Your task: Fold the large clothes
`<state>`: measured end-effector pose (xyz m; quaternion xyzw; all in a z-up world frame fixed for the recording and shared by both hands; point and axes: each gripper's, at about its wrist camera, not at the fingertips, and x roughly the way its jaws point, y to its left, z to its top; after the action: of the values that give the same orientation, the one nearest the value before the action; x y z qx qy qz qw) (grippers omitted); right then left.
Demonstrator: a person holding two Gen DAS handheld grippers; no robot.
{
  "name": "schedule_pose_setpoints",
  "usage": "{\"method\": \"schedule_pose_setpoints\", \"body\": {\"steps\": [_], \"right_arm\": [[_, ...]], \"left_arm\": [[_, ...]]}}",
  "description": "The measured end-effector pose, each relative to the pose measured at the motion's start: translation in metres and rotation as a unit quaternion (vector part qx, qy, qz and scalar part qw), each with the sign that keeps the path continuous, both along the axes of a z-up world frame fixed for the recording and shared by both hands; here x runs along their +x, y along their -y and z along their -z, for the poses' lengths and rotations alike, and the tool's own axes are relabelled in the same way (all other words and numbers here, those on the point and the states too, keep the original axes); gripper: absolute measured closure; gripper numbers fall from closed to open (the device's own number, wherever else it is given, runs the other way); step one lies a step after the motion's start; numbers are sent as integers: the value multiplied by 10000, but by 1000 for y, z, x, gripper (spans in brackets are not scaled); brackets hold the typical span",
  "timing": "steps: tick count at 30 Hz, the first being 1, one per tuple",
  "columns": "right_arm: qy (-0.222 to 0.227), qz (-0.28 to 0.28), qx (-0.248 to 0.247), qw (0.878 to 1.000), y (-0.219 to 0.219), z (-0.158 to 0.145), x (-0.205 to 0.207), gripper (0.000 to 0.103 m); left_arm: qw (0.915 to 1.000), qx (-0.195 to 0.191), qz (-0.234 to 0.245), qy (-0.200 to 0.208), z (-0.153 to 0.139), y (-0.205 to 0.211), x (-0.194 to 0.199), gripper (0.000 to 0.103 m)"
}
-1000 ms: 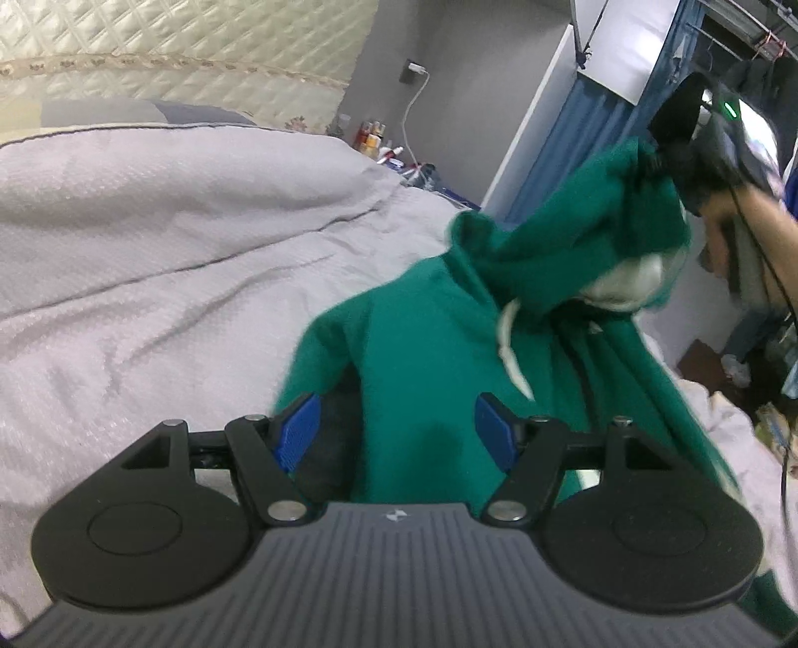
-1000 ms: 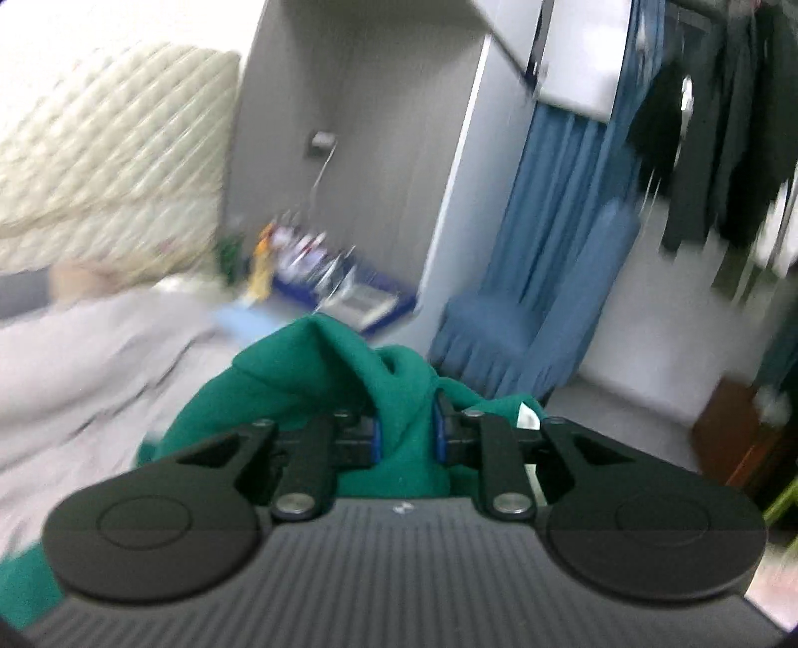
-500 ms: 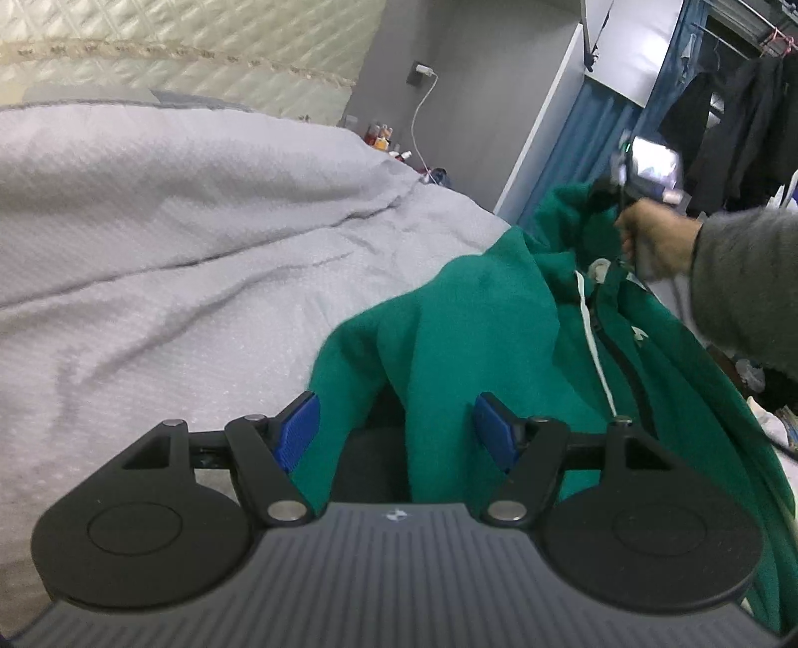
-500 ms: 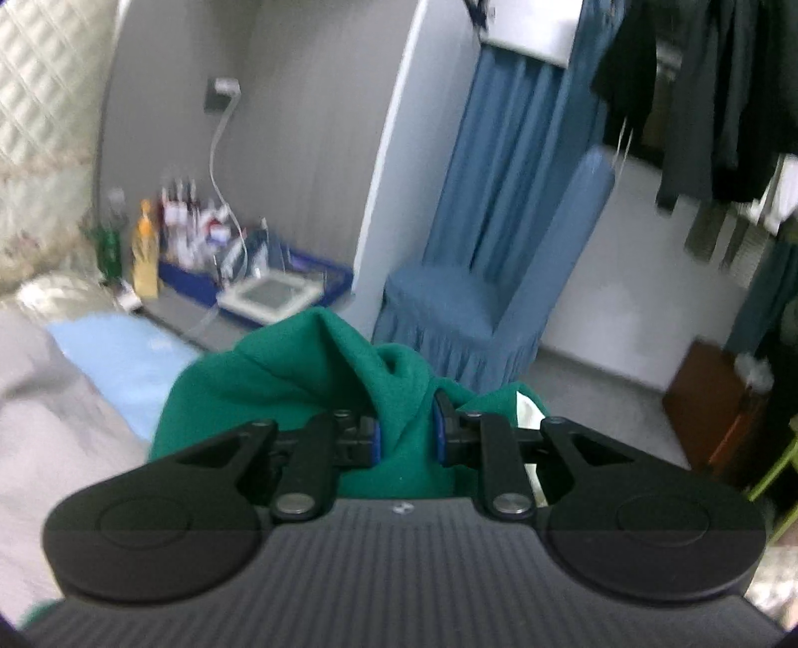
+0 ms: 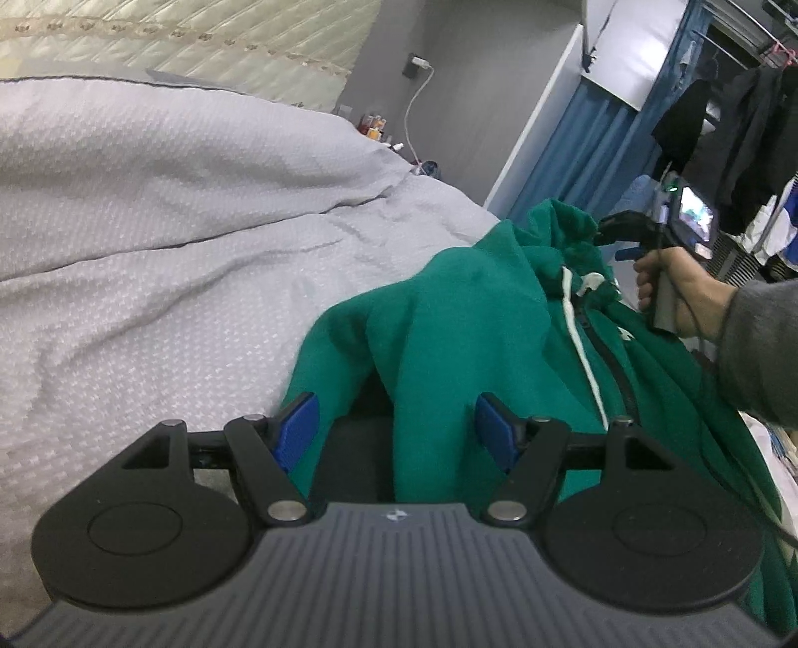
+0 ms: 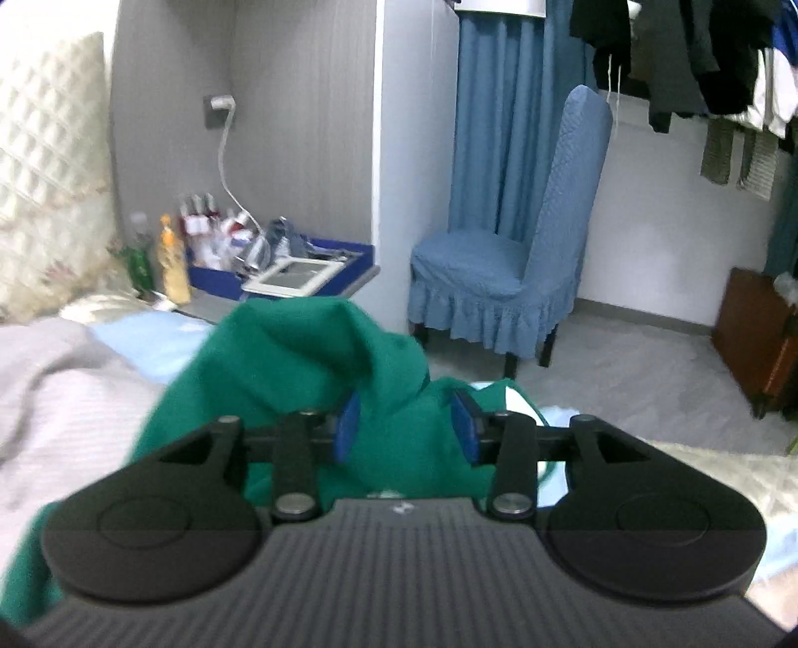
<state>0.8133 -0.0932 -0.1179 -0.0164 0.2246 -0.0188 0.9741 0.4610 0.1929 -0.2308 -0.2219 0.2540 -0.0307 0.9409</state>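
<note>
A grey quilt [image 5: 189, 239] covers the bed to the left of and ahead of the left hand-held gripper, with a cream padded headboard [image 5: 209, 40] beyond it. Ahead of the right hand-held gripper stands a blue chair [image 6: 513, 259] against a blue curtain [image 6: 503, 114], with dark clothes [image 6: 698, 55] hanging up to the right and a brown box [image 6: 753, 339] on the floor below them. Ahead and to the left of it, bottles [image 6: 172, 259] and a blue tray [image 6: 299, 259] sit by the grey wall, where a white cable [image 6: 232, 169] hangs from a socket.
</note>
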Motion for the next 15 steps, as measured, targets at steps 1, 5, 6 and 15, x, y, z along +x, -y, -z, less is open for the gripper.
{"method": "schedule_pose_setpoints", "body": {"steps": [1,5,6,15], "right_arm": [[3,-23,59,10000,2,-4,-13,59],[46,-169,357,9992,11,-22,-78,59],[52,-197,517,9985,16,-27,-96,59],[244,-931,732,9927,37,-66,-283,59]], "left_arm": [[10000,0,28,-3,-2,1,-2,29],[9998,-98,151,80,-16,3,-16,29],[9996,-122,202,133,-21,4,-22,29],[9961,-191,458,731,-69,21,-83,29]]}}
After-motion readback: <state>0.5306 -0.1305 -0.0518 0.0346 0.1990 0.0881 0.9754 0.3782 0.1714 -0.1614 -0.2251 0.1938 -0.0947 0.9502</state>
